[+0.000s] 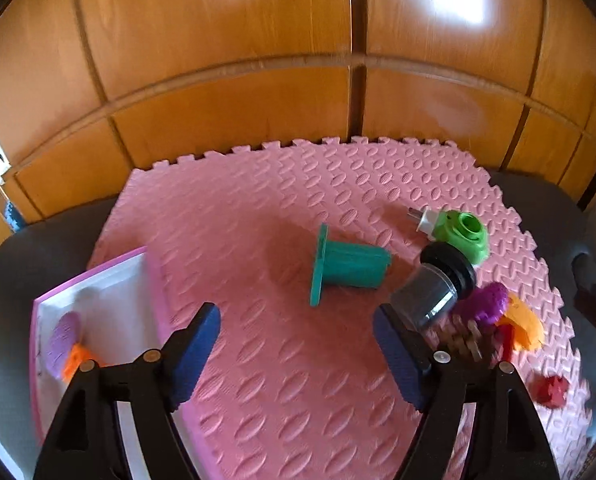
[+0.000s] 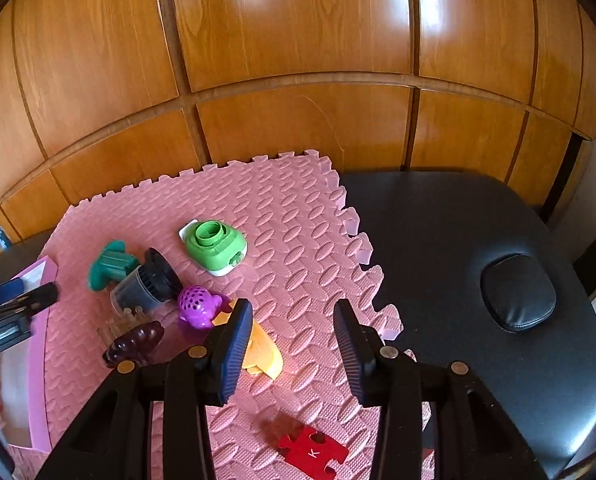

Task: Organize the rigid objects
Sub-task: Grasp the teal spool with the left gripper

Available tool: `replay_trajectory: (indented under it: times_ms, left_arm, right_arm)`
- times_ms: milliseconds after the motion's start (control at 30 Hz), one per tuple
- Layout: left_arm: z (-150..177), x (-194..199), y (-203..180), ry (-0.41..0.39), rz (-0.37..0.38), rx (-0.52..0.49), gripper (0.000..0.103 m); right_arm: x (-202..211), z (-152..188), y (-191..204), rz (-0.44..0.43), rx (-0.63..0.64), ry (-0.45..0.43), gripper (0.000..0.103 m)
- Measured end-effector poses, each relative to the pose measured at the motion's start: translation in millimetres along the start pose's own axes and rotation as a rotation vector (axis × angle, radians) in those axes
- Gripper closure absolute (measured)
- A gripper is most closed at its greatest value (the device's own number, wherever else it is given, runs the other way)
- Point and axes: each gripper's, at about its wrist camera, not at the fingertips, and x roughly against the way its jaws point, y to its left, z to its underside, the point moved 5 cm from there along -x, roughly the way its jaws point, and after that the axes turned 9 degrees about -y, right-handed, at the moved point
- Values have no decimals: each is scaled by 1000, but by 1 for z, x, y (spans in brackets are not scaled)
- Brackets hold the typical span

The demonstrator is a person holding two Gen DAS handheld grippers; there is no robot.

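I held my left hand-held gripper [image 1: 295,344] wide and empty over the pink foam puzzle mat [image 1: 257,216], because the white tray with the purple rim [image 1: 97,280] lay just to the left of that mat and I judged it the place for sorted pieces; a lilac disc [image 1: 63,340] and an orange bit [image 1: 77,360] already sat in it. Mid-mat lay the teal plastic flanged spool [image 1: 348,268] on its side, probably my easiest grab. Toward the mat's right side were clustered the clear jar with a black lid [image 1: 438,284], the green round plug-in device [image 1: 460,236] and the purple perforated toy [image 1: 486,302]. My right hand-held gripper [image 2: 293,350] hung equally wide and empty near the mat's right edge, close to the yellow flat pieces [image 2: 263,354] and red jigsaw tile [image 2: 312,452].
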Motion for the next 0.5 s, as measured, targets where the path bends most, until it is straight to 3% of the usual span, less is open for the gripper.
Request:
replay_trajectory:
  times_ms: [500]
  left_arm:
    - [-29, -73, -32, 60, 98, -55, 15]
  right_arm:
    - [-9, 3, 1, -10, -4, 38, 61]
